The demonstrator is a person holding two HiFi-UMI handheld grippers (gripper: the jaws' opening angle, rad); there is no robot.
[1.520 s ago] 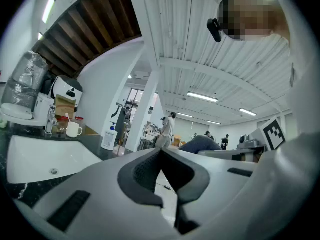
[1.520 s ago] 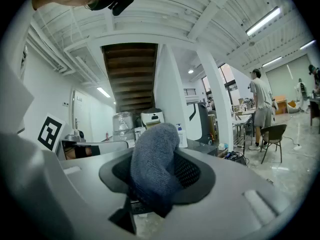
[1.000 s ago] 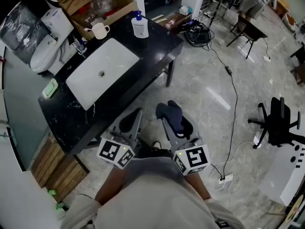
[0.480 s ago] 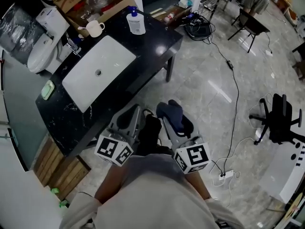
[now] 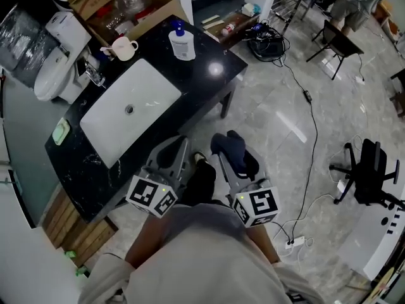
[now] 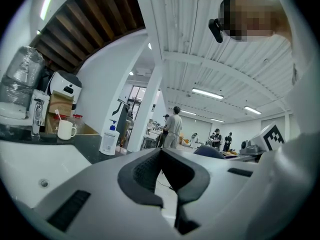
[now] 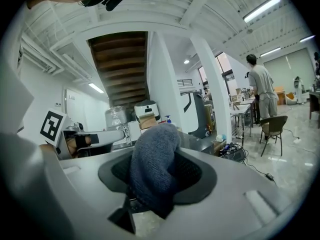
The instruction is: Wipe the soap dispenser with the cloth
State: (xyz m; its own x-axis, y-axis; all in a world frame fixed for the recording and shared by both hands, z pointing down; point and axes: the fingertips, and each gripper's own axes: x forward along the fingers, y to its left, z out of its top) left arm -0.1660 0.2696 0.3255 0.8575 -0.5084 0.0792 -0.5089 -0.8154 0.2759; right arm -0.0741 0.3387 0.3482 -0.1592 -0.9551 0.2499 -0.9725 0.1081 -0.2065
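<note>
Black counter point(image 5: 204, 86) with a white sink point(image 5: 154, 86). Off its near edge: left gripper point(image 6: 168, 176), jaws together and empty; right gripper point(image 5: 234, 163), clamped on the blue cloth point(image 7: 152, 169). Soap dispenser point(image 5: 182, 42) stands at the counter's far corner.

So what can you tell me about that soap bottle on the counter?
The soap dispenser is a white, plastic-looking bottle with a blue pump head and a printed label on its front. It stands upright near the far corner of the black counter, beyond the white sink and apart from the mug. Nothing touches it except the counter under it.
</note>
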